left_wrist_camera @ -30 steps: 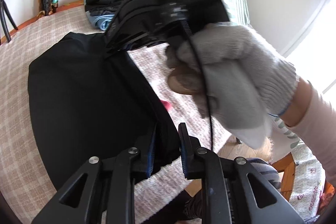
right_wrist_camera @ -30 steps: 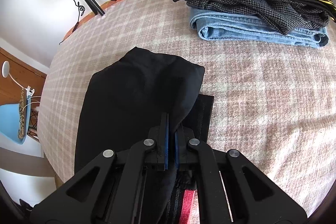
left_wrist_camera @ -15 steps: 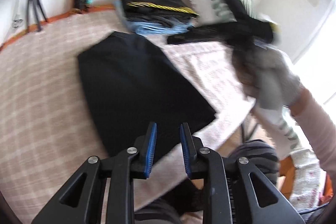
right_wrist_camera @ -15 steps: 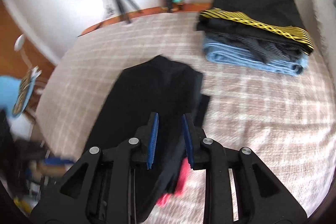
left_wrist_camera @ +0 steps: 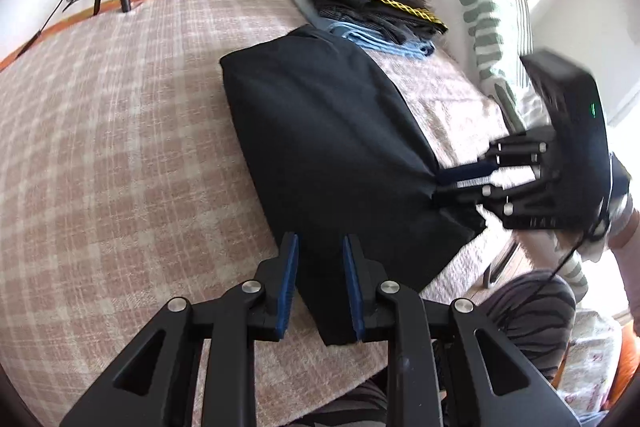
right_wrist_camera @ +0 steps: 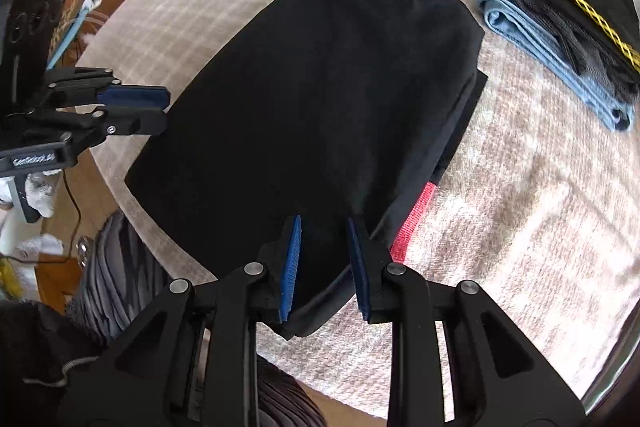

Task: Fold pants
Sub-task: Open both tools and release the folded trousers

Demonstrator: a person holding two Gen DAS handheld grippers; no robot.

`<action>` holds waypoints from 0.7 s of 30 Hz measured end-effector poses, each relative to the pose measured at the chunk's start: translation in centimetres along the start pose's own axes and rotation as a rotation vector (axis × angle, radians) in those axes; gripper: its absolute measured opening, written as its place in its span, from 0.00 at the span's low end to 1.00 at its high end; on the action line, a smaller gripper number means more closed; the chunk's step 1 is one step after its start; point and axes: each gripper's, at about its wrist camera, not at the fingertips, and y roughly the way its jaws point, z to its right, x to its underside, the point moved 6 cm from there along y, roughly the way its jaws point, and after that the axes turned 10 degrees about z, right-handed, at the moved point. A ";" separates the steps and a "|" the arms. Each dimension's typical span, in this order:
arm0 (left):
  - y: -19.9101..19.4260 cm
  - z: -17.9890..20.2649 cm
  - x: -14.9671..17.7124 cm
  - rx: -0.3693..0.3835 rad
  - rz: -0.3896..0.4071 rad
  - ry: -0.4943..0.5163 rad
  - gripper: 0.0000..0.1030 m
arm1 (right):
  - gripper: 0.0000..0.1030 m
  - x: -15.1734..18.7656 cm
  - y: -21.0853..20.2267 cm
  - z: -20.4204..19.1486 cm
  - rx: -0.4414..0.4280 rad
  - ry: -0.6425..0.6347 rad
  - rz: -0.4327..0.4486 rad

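Between our jaws nothing is pinched: the left gripper (left_wrist_camera: 320,283) and the right gripper (right_wrist_camera: 325,263) both stand slightly parted over the near edge of the black pants (right_wrist_camera: 320,99), which lie folded on the checked desk (left_wrist_camera: 120,147). We judge the fold just laid and released; next we would either smooth it or lift the bundle toward the folded stack (right_wrist_camera: 560,23) at the far corner, which calls for a fresh grip through all layers. Small white lettering on the left gripper's body is too blurred to read.

Black hand-held gripper (left_wrist_camera: 318,279) frames, blue finger pads (left_wrist_camera: 289,281), silver screws (left_wrist_camera: 251,286).
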 end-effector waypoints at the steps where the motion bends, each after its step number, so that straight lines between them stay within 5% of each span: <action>1: 0.1 -0.2 -0.2 0.002 0.001 -0.010 0.20 | 0.24 0.0 -0.1 0.2 -0.002 0.010 0.002; 4: 0.8 -1.3 -1.1 0.010 -0.008 -0.075 0.20 | 0.27 0.2 -0.8 0.6 -0.016 0.039 0.016; 8: 1.8 -2.0 -2.2 0.028 -0.034 -0.120 0.20 | 0.65 -0.2 -2.2 2.6 -0.044 0.171 0.089; 13: 2.9 -2.6 -2.6 0.056 -0.094 -0.150 0.20 | 0.67 -0.7 -2.9 6.0 -0.067 0.305 0.150; 17: 3.5 -3.2 -2.7 0.089 -0.126 -0.180 0.46 | 0.73 -1.1 -2.1 8.4 -0.109 0.413 0.170; 21: 4.1 -4.0 -3.2 0.085 -0.126 -0.194 0.46 | 0.74 -0.9 -0.9 9.5 -0.147 0.484 0.167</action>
